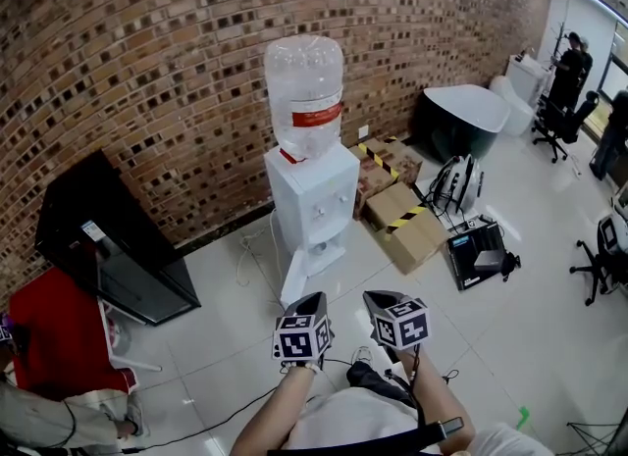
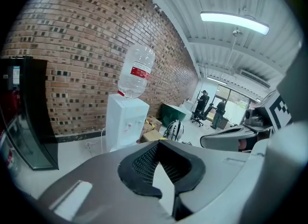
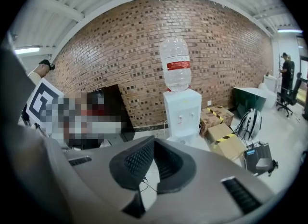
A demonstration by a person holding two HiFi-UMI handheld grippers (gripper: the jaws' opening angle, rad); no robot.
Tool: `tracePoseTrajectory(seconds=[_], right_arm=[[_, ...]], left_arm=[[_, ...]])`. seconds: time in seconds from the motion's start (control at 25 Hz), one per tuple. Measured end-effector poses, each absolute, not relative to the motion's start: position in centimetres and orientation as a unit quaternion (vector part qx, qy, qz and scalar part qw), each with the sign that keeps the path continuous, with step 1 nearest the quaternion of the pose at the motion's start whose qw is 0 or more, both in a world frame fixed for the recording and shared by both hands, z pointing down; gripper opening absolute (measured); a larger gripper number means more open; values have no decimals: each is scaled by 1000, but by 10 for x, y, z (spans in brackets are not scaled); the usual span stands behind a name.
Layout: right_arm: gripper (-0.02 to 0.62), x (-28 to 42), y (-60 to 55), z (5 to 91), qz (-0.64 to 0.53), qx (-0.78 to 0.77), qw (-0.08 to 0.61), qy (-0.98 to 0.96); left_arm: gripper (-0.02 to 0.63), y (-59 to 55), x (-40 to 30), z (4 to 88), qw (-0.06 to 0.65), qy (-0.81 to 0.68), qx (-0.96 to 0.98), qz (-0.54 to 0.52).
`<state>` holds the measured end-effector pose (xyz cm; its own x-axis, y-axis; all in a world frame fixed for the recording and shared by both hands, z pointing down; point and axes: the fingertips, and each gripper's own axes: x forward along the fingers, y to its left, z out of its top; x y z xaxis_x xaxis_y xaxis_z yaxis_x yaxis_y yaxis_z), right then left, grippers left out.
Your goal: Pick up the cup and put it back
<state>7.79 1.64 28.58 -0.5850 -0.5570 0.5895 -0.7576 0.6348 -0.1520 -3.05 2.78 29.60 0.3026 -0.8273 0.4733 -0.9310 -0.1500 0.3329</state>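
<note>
No cup shows clearly in any view. A white water dispenser (image 1: 312, 199) with a clear bottle (image 1: 305, 96) on top stands against the brick wall, ahead of both grippers. It also appears in the left gripper view (image 2: 126, 122) and in the right gripper view (image 3: 182, 112). My left gripper (image 1: 312, 299) and right gripper (image 1: 379, 299) are held side by side low in the head view, well short of the dispenser. The tips of the left gripper (image 2: 159, 143) meet, with nothing between them. The right gripper (image 3: 154, 141) is shut too, and it holds nothing.
A black glass-fronted cabinet (image 1: 108, 238) stands left of the dispenser. Cardboard boxes (image 1: 407, 224), a backpack (image 1: 456, 184) and a black case (image 1: 478, 253) lie on the floor to its right. A dark table (image 1: 466, 116) and people (image 1: 572, 67) are farther right. A cable (image 1: 250, 248) trails on the floor.
</note>
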Motion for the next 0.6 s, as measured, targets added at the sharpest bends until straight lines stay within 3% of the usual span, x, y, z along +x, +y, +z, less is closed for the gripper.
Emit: tracePoseTrajectory(seconds=[0.6], right_arm=[[11, 67, 20, 290, 200, 369, 250, -873]], left_arm=[[6, 26, -29, 295, 284, -586, 754, 87]])
